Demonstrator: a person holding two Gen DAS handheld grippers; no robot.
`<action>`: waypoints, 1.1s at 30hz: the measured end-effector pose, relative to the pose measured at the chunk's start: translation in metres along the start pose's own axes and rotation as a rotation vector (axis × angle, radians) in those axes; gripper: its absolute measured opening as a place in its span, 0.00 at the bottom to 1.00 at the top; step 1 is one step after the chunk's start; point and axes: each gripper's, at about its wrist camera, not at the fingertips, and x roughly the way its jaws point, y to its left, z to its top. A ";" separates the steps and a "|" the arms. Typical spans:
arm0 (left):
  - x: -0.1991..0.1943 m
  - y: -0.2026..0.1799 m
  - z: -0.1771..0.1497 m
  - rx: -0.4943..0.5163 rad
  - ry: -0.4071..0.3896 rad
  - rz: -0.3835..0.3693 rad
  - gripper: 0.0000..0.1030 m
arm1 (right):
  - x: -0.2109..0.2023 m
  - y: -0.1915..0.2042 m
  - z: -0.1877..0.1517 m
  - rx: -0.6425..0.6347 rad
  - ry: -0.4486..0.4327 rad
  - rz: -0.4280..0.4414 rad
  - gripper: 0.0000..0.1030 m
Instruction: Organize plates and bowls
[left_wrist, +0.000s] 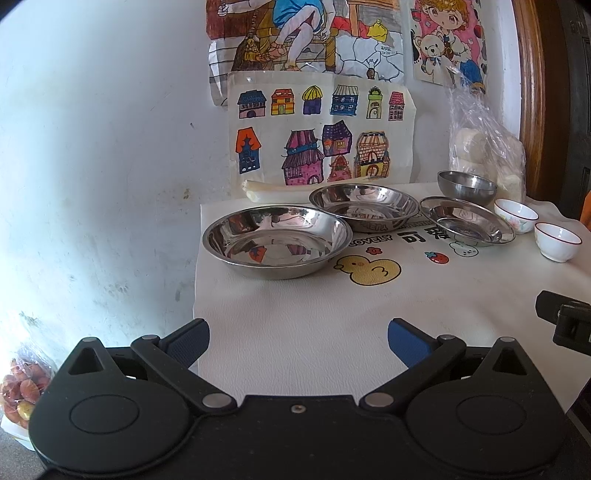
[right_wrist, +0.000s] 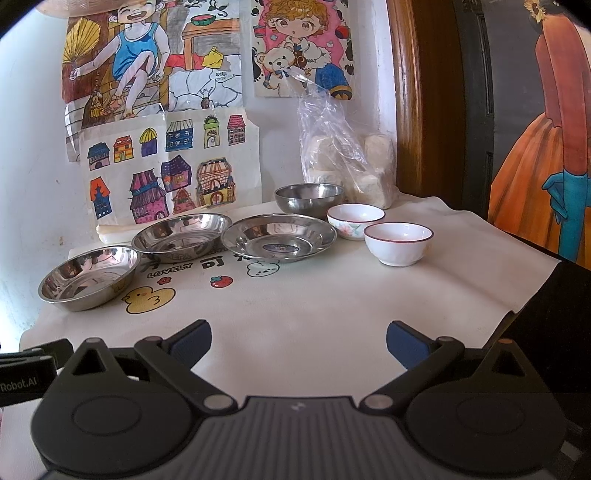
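Plates (left_wrist: 277, 240) and bowls (right_wrist: 398, 243) untouched, left gripper (left_wrist: 298, 341) and right gripper (right_wrist: 298, 341) spread, level, empty

Bare cloth (right_wrist: 295, 306) lies open in front; steel dishes (right_wrist: 177, 238) crowd the back.

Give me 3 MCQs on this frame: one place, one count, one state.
1. Where is the steel bowl?
A. behind the rimmed plate
B. on the duck print
C. inside a white bowl

2. How many white bowls?
A. one
B. two
C. four

3. The grippers are:
A. both open
B. both shut on plates
C. one holding a bowl

Key: 1 A, it sits nearer the wall than the plate. 2 B, the floral bowl and the red-rimmed bowl. 3 A, left gripper and right gripper spread wide, nothing between them.
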 end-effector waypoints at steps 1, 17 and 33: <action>0.000 0.000 0.000 0.000 0.000 0.001 0.99 | 0.000 0.000 0.000 0.000 0.000 0.000 1.00; -0.001 -0.003 -0.006 0.000 0.000 0.000 0.99 | 0.001 -0.002 0.001 -0.005 -0.001 0.001 1.00; 0.000 -0.004 -0.006 0.000 0.002 0.002 0.99 | 0.002 -0.001 0.001 -0.005 -0.001 0.000 1.00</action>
